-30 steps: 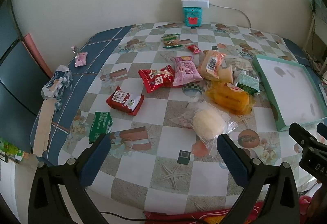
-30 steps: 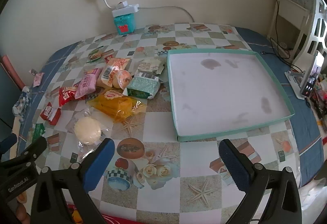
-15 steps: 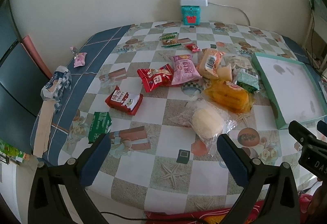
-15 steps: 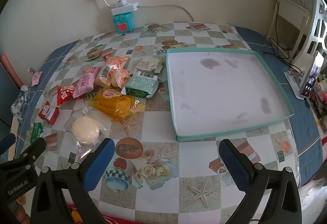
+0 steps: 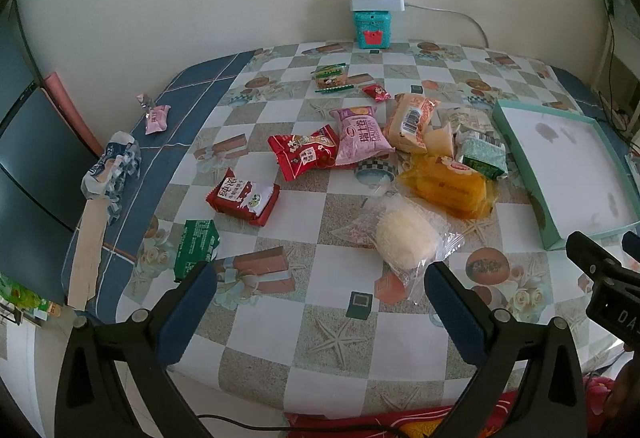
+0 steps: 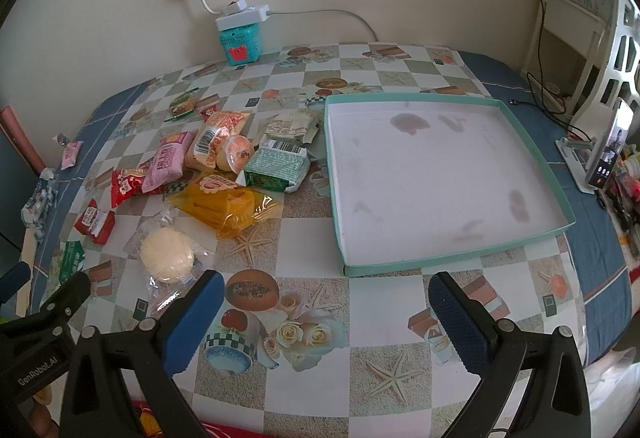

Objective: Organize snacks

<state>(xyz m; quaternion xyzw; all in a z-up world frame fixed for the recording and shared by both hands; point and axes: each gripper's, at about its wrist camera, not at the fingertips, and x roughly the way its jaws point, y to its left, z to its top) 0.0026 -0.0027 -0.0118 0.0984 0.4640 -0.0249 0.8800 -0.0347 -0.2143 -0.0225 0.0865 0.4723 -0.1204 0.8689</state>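
Several snack packets lie loose on the patterned tablecloth: a round white bun in clear wrap, a yellow packet, a green packet, a pink packet, two red packets and a small green packet. An empty teal-rimmed tray lies to their right. My left gripper is open and empty above the table's near edge, just short of the bun. My right gripper is open and empty in front of the tray.
A teal box with a power strip and a lamp socket stands at the back wall. A pink candy and a crumpled wrapper lie at the table's left edge. A phone on a stand and cables are at the right.
Both grippers have drifted slightly; the table scene sits a little lower and nearer in both views. Nothing was picked up or moved.
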